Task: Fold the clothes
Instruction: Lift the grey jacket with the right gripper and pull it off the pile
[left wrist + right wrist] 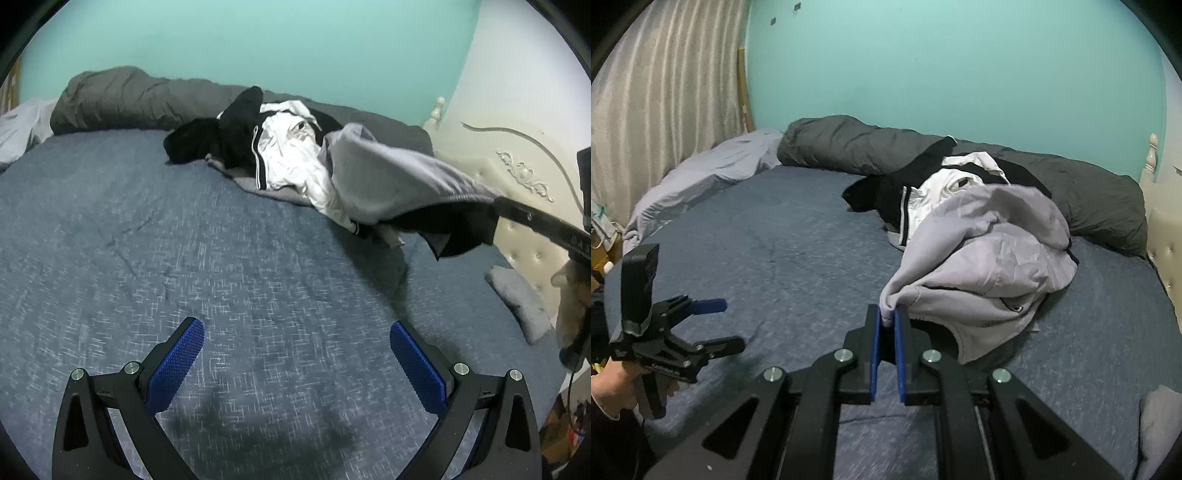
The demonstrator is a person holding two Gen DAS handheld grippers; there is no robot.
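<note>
Right wrist view: my right gripper point(888, 314) pinched the grey hoodie point(982, 258) by its near edge, far right on the bed point(757, 229). My left gripper point(296, 332) hung spread over bare blue sheet. The hoodie hid part of the black-and-white garment point(923, 199).

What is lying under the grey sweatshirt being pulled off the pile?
Under the grey sweatshirt a black-and-white striped garment and black clothing stick out on the bed. How far they extend beneath it is covered.
</note>
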